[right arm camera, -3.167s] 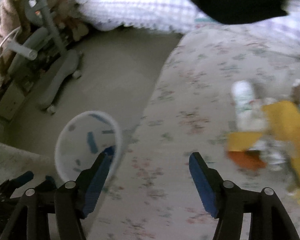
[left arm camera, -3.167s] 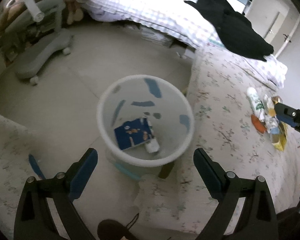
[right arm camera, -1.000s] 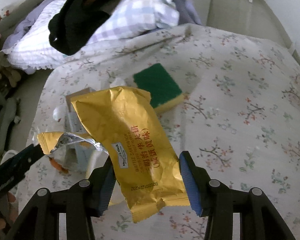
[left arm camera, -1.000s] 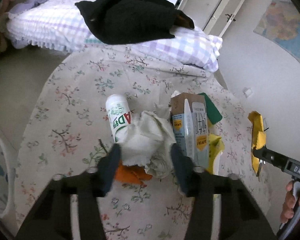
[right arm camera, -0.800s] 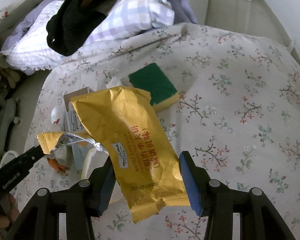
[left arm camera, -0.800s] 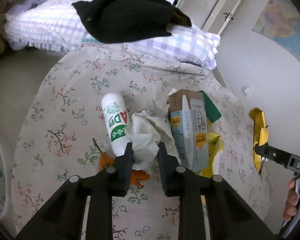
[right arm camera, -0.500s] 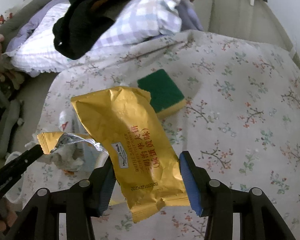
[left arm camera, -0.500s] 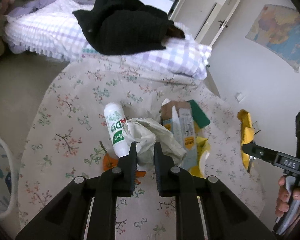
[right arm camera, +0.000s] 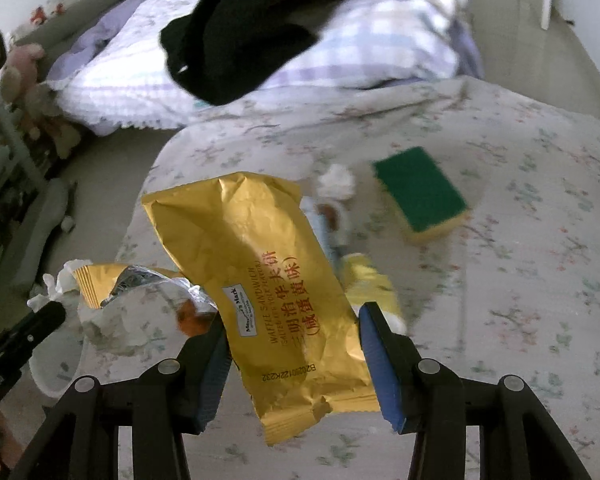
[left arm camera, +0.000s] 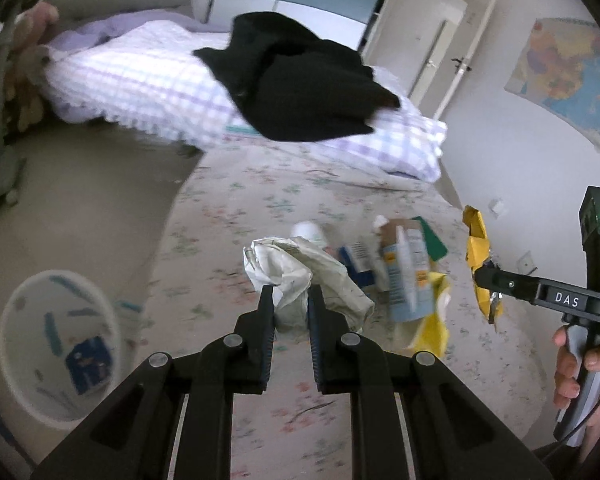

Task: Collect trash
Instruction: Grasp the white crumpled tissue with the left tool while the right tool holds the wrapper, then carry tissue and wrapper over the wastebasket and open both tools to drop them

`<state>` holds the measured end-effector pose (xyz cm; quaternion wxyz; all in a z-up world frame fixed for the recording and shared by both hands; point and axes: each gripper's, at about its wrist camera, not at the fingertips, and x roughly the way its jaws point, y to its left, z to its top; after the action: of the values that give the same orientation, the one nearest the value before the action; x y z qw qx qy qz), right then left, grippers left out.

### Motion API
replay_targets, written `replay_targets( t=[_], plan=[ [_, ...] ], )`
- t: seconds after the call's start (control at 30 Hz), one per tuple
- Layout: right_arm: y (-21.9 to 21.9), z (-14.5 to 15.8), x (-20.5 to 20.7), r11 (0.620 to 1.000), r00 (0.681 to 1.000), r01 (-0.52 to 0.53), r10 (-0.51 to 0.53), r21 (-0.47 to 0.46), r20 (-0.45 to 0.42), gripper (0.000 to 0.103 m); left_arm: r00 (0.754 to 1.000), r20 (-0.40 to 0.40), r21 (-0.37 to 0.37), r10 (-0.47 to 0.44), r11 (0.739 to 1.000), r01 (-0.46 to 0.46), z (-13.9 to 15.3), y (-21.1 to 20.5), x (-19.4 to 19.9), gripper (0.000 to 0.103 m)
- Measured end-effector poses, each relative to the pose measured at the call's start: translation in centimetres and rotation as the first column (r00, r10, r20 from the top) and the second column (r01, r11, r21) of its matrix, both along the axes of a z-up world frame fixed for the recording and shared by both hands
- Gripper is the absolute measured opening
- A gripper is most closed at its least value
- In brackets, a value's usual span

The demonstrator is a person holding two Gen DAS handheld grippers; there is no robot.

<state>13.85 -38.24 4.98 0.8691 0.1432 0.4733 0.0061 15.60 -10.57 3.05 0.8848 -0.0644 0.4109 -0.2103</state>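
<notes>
At the far left of the left wrist view the white bin (left arm camera: 58, 354) stands on the floor beside the bed (left arm camera: 260, 208), a blue packet lying in its bottom. The left gripper (left arm camera: 291, 306) is narrowed onto a crumpled white paper wad (left arm camera: 300, 276), pinching only its lower fold while most of the wad balloons above and to the right of the jaws. That thin bite is the first risk: the loose paper could slide out on the way to the bin and land on the floor short of the rim.

Right of the wad, a milk carton (left arm camera: 406, 268), a white bottle (left arm camera: 310, 232), a green sponge (left arm camera: 432, 240) and yellow scraps stay on the bedspread. At the right edge a hand (left arm camera: 580, 364) carries the right gripper (right arm camera: 292, 340), whose half-closed jaws clamp a yellow wafer wrapper (right arm camera: 260, 280) by its sides. The slick, long wrapper sticks far out past the blue pads, and a torn foil flap hangs from it at the left; a quick swing could twist it loose, or the flap could snag the rim.

Compared with a second earlier, the left jaws have gone from straddling the wad on the bed to gripping it, and the wad now hangs clear of the bottle and carton; the bin has come into view. The wrapper sits unchanged in the right gripper.
</notes>
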Motion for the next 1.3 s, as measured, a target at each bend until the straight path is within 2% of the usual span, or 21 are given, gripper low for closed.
replay_targets(
  t=[0.5,0.8,1.07,1.1,1.17,1.23,1.3],
  plan=[
    [11.1,-1.1,4.1,0.989,0.989,-0.148,0.148,0.006,-0.013,0.054,0.988,-0.031,0.059,0.151,0.987,-0.149,-2.0,10.1,0.5,0.017],
    [18.1,-3.2,6.0,0.968,0.967,-0.252,0.252,-0.003,-0.049,0.054,0.966,-0.07,0.094,0.25,0.965,-0.243,-3.9,16.5,0.2,0.017],
    [23.1,-4.6,7.0,0.949,0.946,-0.315,0.315,0.002,-0.073,0.054,0.948,-0.076,0.128,0.308,0.946,-0.297,-4.7,19.7,0.2,0.018],
    [23.8,-4.8,7.0,0.947,0.944,-0.322,0.321,0.003,-0.075,0.054,0.944,-0.073,0.141,0.323,0.94,-0.311,-4.8,20.0,0.2,0.021],
    [24.8,-5.1,7.2,0.942,0.939,-0.334,0.333,0.003,-0.079,0.054,0.937,-0.094,0.169,0.336,0.933,-0.318,-5.0,20.5,0.2,0.036],
    [25.6,-5.4,7.2,0.939,0.935,-0.345,0.344,0.003,-0.082,0.054,0.921,-0.106,0.202,0.374,0.915,-0.349,-5.4,21.2,0.0,0.076],
    [26.4,-5.6,7.2,0.935,0.932,-0.354,0.353,0.003,-0.085,0.054,0.906,-0.096,0.23,0.412,0.895,-0.382,-5.5,21.9,-0.4,0.082]
  ],
)
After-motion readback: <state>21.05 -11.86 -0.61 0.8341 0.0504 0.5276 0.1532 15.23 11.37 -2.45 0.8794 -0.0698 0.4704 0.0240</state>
